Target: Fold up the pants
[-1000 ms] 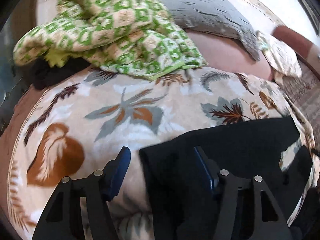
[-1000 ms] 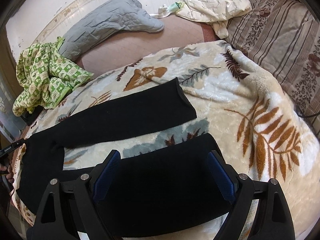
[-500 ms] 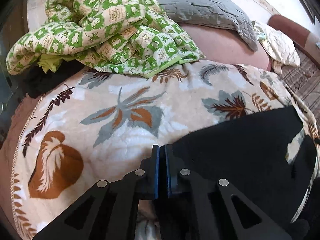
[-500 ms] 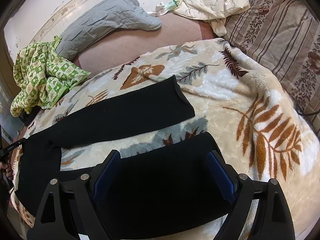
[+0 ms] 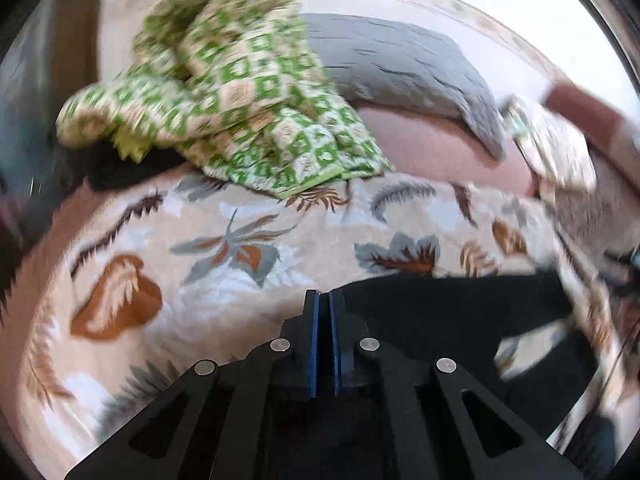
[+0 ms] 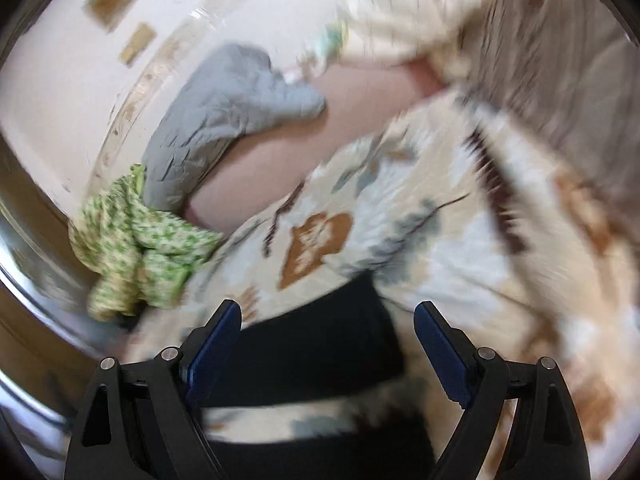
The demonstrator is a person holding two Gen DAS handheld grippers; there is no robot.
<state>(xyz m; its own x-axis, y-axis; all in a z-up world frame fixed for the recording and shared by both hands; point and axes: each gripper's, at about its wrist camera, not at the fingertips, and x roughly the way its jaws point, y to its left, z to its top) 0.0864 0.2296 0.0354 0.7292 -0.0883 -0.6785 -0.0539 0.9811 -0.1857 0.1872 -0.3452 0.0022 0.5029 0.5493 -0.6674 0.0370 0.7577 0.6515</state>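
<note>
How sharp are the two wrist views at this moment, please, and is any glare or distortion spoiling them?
Left wrist view: moderate motion smear on the green checked cloth and leaf-print blanket; the left gripper is crisp. Right wrist view: heavier streaking, so the black pants have soft edges; the right gripper is sharp. Both show fisheye bending with dark corners, and the pale wall looks washed out.

One pair of black pants [image 5: 452, 312] lies on one leaf-patterned blanket [image 5: 248, 240]. One green-and-cream checked cloth [image 5: 240, 96], one grey quilted cushion [image 5: 400, 68] and one cream bundle [image 6: 404, 12] sit along the blanket's far edge. Two grippers: the left gripper [image 5: 324, 312] and the right gripper [image 6: 328, 336].
</note>
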